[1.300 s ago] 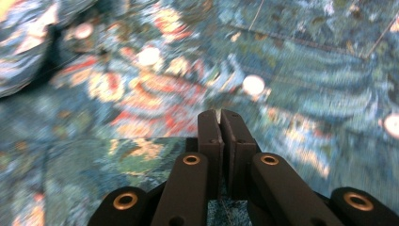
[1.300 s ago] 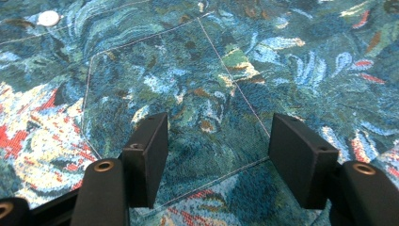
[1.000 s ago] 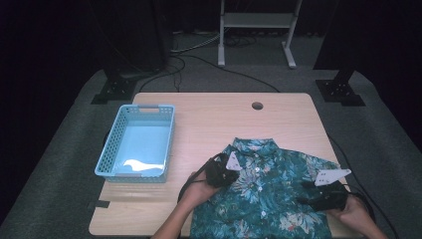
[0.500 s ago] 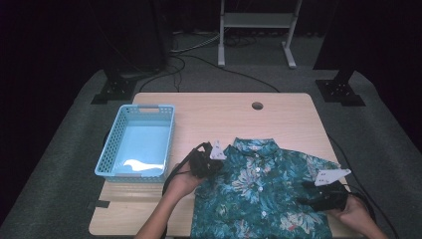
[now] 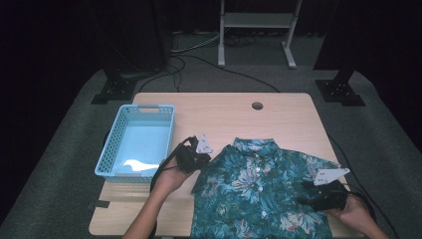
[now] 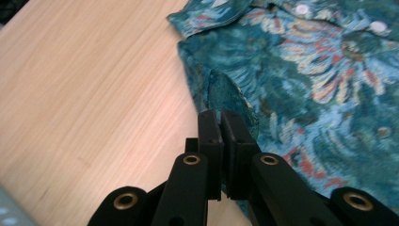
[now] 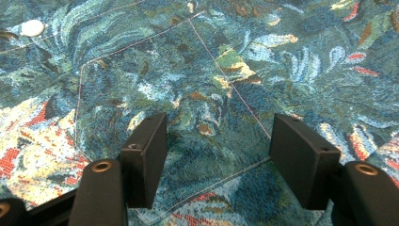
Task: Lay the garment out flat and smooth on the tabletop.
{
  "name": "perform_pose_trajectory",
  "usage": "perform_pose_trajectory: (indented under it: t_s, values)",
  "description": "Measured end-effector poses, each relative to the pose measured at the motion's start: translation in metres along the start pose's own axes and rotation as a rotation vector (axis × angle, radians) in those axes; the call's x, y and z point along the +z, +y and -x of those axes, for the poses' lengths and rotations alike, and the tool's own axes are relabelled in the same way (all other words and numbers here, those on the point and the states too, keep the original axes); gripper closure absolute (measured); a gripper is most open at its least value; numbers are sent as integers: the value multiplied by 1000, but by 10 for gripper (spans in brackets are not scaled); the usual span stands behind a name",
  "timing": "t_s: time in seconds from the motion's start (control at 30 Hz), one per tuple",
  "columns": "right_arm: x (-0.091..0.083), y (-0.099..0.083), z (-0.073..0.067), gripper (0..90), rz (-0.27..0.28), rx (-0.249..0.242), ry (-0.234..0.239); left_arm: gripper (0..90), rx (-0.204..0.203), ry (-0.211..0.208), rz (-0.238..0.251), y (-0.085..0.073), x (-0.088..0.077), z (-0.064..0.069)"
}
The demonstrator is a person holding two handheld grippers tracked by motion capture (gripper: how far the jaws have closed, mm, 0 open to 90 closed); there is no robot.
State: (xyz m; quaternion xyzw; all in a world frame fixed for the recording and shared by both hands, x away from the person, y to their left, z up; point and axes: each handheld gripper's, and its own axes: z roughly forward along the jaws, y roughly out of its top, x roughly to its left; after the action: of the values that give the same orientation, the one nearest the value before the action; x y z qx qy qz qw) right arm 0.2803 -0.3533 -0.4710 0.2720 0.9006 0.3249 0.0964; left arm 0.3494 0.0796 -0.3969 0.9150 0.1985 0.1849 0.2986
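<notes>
A teal flower-print shirt (image 5: pixel 259 184) lies buttoned and face up on the wooden table (image 5: pixel 224 114), collar toward the far side. My left gripper (image 5: pixel 208 161) is at the shirt's left sleeve, between shirt and basket. In the left gripper view its jaws (image 6: pixel 220 113) are shut, with a raised fold of the sleeve's edge (image 6: pixel 226 89) running up to their tips. My right gripper (image 5: pixel 301 201) rests low on the shirt's right half near the front edge. In the right gripper view it (image 7: pixel 219 136) stands open over the stitched chest pocket (image 7: pixel 188 80), with only flat cloth between the jaws.
A light blue plastic basket (image 5: pixel 112 149) stands at the table's left, close to my left hand. A round cable hole (image 5: pixel 257 105) sits near the far edge. Bare wood (image 6: pixel 94 84) stretches between shirt and basket. Stand legs and cables lie on the floor behind.
My left gripper has travelled left and a little up, from over the shirt's left chest toward the basket, with the sleeve edge following. The right gripper has stayed where it was.
</notes>
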Motion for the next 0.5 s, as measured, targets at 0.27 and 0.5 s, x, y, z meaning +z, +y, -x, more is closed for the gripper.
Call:
perform_pose_trajectory:
  t_s: [0.27,0.5]
  values:
    - [0,2,-1,355,-13,0,1,872,-31,53,-14,-11,-8,-13]
    - [0,2,-1,354,-12,1,1,761,-76,82,10,-18,-17,-20]
